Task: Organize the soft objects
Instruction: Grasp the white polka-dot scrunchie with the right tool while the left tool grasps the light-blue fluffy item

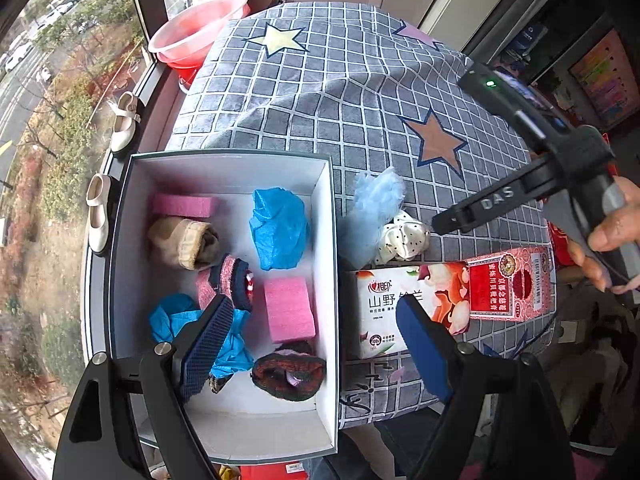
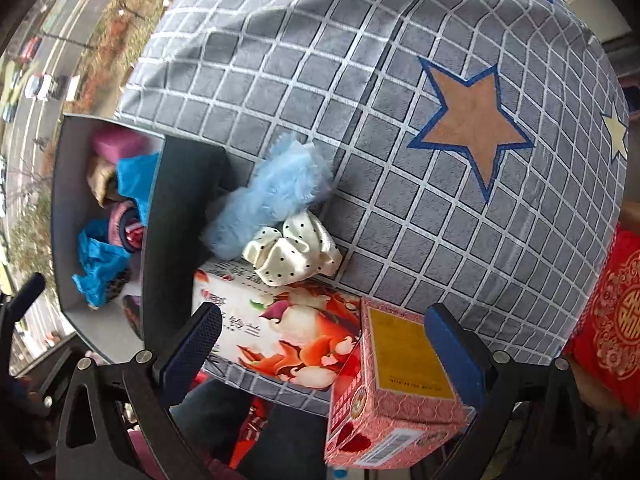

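**Ana:** Left wrist view first — what do you see?

**Ben:** The left tongs [image 1: 320, 336] hang spread apart, nothing between the pads, above the near right wall of a white box [image 1: 326, 216] standing on the desk [image 1: 340, 92] with its grey checked cloth. In the box lie two pink sponges [image 1: 289, 309], two crumpled blue bags [image 1: 279, 227], a beige rolled sock [image 1: 186, 243], a pink and navy sock [image 1: 229, 280] and a dark knitted sock [image 1: 289, 374].

**Ana:** And outside the box?

**Ben:** Just beside its right wall, a fluffy blue cloth [image 1: 372, 204] touching a white dotted scrunchie [image 1: 404, 236]. Nearer are a tissue pack [image 1: 384, 312] and a red carton [image 1: 510, 284]. The right tongs [image 1: 452, 220] come in from the right, held by a hand [image 1: 608, 236], tips near the scrunchie.

**Ana:** Right wrist view?

**Ben:** The right tongs [image 2: 322, 334] stand wide and released, grasping nothing. Below them are the tissue pack [image 2: 280, 332] and the red carton [image 2: 400, 380]. The scrunchie [image 2: 294, 254] rests against the far edge of the tissue pack, the fluffy blue cloth [image 2: 272, 196] touching it, next to the box [image 2: 176, 208].
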Demonstrator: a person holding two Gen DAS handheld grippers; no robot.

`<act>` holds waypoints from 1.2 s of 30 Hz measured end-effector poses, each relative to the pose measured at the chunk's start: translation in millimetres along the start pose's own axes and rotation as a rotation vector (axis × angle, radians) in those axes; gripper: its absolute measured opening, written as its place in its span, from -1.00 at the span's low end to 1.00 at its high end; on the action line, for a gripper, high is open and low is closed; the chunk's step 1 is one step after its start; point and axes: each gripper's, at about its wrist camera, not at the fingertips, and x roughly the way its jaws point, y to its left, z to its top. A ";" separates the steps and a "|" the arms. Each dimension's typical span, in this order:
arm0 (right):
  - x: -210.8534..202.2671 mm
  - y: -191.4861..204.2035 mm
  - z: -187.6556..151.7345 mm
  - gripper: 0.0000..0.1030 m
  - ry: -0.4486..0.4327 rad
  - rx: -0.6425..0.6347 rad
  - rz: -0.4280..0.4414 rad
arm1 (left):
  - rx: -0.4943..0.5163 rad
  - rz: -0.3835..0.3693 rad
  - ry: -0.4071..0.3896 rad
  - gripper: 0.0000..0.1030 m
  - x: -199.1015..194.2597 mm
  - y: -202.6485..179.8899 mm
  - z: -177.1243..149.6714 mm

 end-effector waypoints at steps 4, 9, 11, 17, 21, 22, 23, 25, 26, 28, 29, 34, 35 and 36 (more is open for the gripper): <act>36.4 1.7 19.5 0.98 0.087 0.006 -0.003 | -0.012 0.015 0.016 0.67 0.9 -1.5 -3.7; 83.0 1.7 41.8 0.98 0.209 0.018 -0.062 | -0.038 0.023 0.026 0.67 2.1 -2.6 -5.7; 95.8 -1.6 45.9 0.98 0.238 0.025 -0.074 | -0.037 0.022 0.027 0.67 3.1 -5.7 -4.0; 108.6 -40.8 47.4 0.98 0.269 0.138 -0.095 | 0.021 0.016 0.028 0.67 11.0 -25.0 12.9; 109.2 -85.2 37.6 0.98 0.272 0.253 -0.101 | 0.081 0.010 0.034 0.67 20.6 -44.5 28.1; 109.6 -97.0 33.4 0.98 0.275 0.288 -0.082 | 0.096 0.012 0.036 0.67 23.3 -49.3 31.4; 110.0 -106.7 29.1 0.98 0.280 0.321 -0.051 | 0.111 0.017 0.037 0.67 26.4 -54.3 35.2; 114.2 -121.2 24.0 0.98 0.282 0.378 0.022 | 0.130 0.025 0.046 0.67 32.4 -61.6 41.0; 113.1 -125.2 21.6 0.98 0.275 0.393 0.070 | 0.135 0.029 0.049 0.67 34.9 -64.0 43.4; 112.3 -126.7 18.7 0.98 0.270 0.393 0.160 | 0.146 0.034 0.055 0.67 38.5 -67.8 46.4; 112.1 -123.5 18.6 0.98 0.273 0.380 0.205 | 0.153 0.040 0.060 0.67 40.3 -69.3 47.5; 120.8 -98.9 25.2 0.98 0.314 0.275 0.232 | 0.193 0.079 0.080 0.67 49.5 -77.3 51.2; 124.8 -94.6 26.2 0.98 0.328 0.252 0.228 | 0.199 0.089 0.083 0.67 51.7 -78.5 52.1; 127.8 -91.5 27.0 0.97 0.337 0.232 0.230 | 0.205 0.096 0.084 0.67 53.4 -79.8 53.0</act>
